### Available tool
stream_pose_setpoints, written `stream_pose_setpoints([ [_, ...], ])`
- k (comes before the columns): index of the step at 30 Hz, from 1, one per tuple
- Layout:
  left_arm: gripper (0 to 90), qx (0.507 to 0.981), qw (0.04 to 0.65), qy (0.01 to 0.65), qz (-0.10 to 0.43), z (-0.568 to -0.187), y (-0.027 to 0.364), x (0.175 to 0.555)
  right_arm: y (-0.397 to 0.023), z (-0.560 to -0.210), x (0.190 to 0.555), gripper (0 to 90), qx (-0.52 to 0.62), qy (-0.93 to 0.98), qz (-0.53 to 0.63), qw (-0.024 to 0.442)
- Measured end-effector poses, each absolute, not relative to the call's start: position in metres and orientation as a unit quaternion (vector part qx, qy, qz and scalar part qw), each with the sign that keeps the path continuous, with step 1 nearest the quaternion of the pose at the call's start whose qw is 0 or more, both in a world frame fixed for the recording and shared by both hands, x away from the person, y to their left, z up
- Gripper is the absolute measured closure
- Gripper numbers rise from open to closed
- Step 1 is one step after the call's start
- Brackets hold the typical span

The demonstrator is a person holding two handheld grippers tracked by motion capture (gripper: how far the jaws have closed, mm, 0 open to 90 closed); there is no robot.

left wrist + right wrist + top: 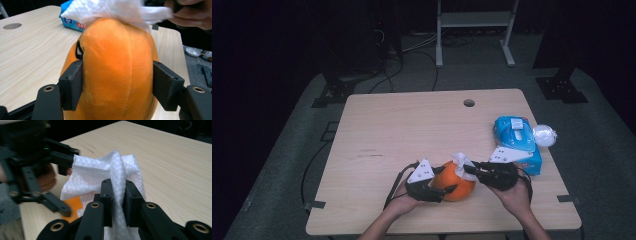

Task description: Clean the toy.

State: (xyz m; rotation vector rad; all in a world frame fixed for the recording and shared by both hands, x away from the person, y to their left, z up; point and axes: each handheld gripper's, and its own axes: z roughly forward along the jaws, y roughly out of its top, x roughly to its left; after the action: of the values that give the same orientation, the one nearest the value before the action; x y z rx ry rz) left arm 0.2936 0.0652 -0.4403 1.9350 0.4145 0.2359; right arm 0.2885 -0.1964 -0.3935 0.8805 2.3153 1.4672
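orange plush clamped, tissue pressed on top

near the front edge of the tabletop [377,130], a little right of centre: an orange plush toy [455,183], round, with a black stitched mark on one side. gripped on both flanks by the left tongs [447,178], pads sunk into the fabric in the left gripper view, plush [117,75] bulging between them. jaws just closing a little further, plush between them.

on top of the plush: a crumpled white tissue [462,161], pinched tight in the right tongs [468,170]. in the right gripper view, tissue [117,172] squeezed into a narrow fold between nearly shut pads, loose corners fanning out to the left and touching the left tongs [60,160] farther off.

to the right, near the right edge: a blue pack of wipes [518,142], well clear of the plush but just beside the right hand [514,195]. beyond it, off the edge: a small white round thing [544,135], kind not clear.

open room: whole left half and far half of the tabletop bare, apart from a round cable hole [469,103] near the far edge. little margin between plush and front edge; forearms crossing that edge from below. dark floor and cables around all sides.
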Motion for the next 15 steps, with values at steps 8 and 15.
stream_pose_setpoints([
  [8, 10.5, 0.819, 0.539, 0.182, 0.079, -0.443, 0.069, 0.299, -0.199, -0.401, 0.294, 78.4, 0.315, 0.799, 0.5, 0.115],
  [15, 23.0, 0.821, 0.537, 0.178, 0.08, -0.446, 0.067, 0.297, -0.191, -0.395, 0.287, 78.8, 0.305, 0.802, 0.497, 0.131],
])
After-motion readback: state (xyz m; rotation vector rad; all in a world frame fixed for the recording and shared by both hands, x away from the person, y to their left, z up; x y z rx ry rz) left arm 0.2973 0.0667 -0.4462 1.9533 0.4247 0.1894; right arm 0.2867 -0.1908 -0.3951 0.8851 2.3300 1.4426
